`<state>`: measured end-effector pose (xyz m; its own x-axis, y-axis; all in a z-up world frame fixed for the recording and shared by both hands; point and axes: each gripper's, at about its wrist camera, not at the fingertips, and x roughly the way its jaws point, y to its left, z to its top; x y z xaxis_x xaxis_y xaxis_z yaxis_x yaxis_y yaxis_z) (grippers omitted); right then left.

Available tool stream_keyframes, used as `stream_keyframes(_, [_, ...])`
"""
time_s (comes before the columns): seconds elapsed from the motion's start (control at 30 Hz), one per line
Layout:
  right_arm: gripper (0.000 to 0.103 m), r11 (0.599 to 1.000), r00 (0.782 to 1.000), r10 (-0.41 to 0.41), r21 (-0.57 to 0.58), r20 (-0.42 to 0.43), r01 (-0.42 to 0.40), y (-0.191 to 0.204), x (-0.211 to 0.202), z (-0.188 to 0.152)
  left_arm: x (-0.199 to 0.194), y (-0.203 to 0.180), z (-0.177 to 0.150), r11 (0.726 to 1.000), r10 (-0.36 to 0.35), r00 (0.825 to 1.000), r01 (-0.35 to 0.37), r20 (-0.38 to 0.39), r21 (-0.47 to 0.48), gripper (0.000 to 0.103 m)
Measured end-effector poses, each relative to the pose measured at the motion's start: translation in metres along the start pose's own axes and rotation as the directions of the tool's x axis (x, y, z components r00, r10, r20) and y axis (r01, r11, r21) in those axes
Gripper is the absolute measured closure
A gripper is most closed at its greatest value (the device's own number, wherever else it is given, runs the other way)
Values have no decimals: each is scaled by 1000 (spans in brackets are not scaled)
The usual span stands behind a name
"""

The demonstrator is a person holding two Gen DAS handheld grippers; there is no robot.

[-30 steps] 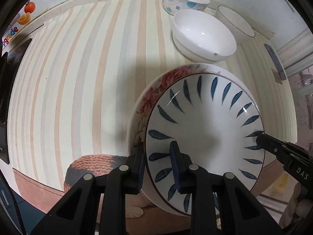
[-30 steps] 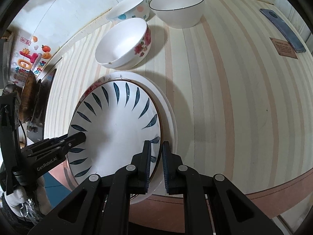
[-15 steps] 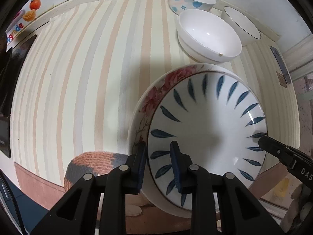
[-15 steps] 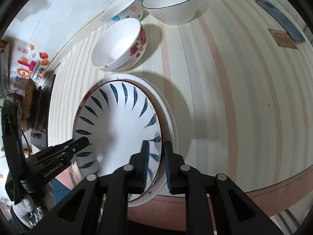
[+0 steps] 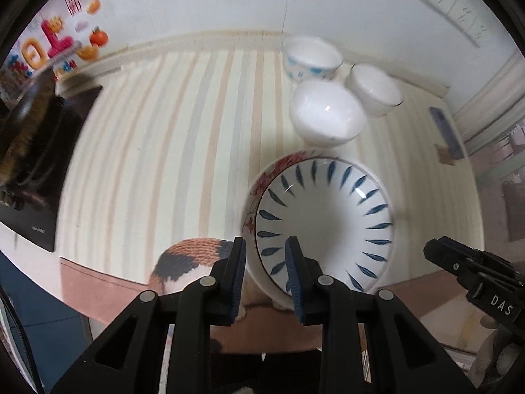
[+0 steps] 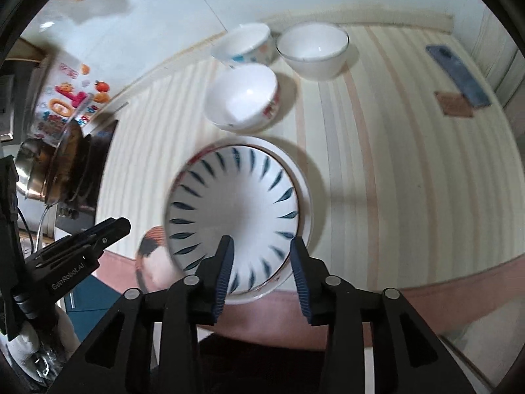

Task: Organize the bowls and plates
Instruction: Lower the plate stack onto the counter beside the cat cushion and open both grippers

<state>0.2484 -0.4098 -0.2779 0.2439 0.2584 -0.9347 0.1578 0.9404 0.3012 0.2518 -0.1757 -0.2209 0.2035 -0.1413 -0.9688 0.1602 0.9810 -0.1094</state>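
A blue-leaf plate (image 5: 325, 226) (image 6: 233, 216) lies on a floral-rimmed plate (image 5: 262, 180) (image 6: 305, 190) at the striped table's near edge. My left gripper (image 5: 265, 272) hangs above the stack's left rim with a narrow gap between its jaws and nothing pinched. My right gripper (image 6: 262, 262) hangs over the near right rim, its jaws opening, clear of the plates. Each gripper shows in the other's view, the right gripper (image 5: 439, 249) and the left gripper (image 6: 121, 225). Behind the stack stand a floral bowl (image 5: 328, 115) (image 6: 242, 95), a dotted bowl (image 5: 311, 55) (image 6: 244, 44) and a dark-rimmed bowl (image 5: 375, 88) (image 6: 311, 49).
A black cooktop (image 5: 42, 164) with a metal pot (image 6: 49, 177) fills the table's left end. A phone (image 6: 459, 75) and a brown card (image 6: 454, 105) lie at the far right. A knitted orange-and-black object (image 5: 190, 259) sits below the near edge. The wall runs close behind the bowls.
Both grippers have risen off the plate stack, which now looks smaller and stays on the table. The right jaws have let go of the rim and spread apart.
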Motion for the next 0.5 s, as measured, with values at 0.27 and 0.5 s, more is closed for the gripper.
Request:
stream_keyframes(0.27, [32, 998, 994, -29, -47, 106, 34, 51, -87, -33, -72, 4, -15, 998, -39, 996, 36, 76, 48, 57])
stream_keyframes(0.5, [20, 997, 986, -51, -53, 161, 60, 77, -131, -65, -111, 5, -36, 994, -79, 989, 68, 126, 90, 28])
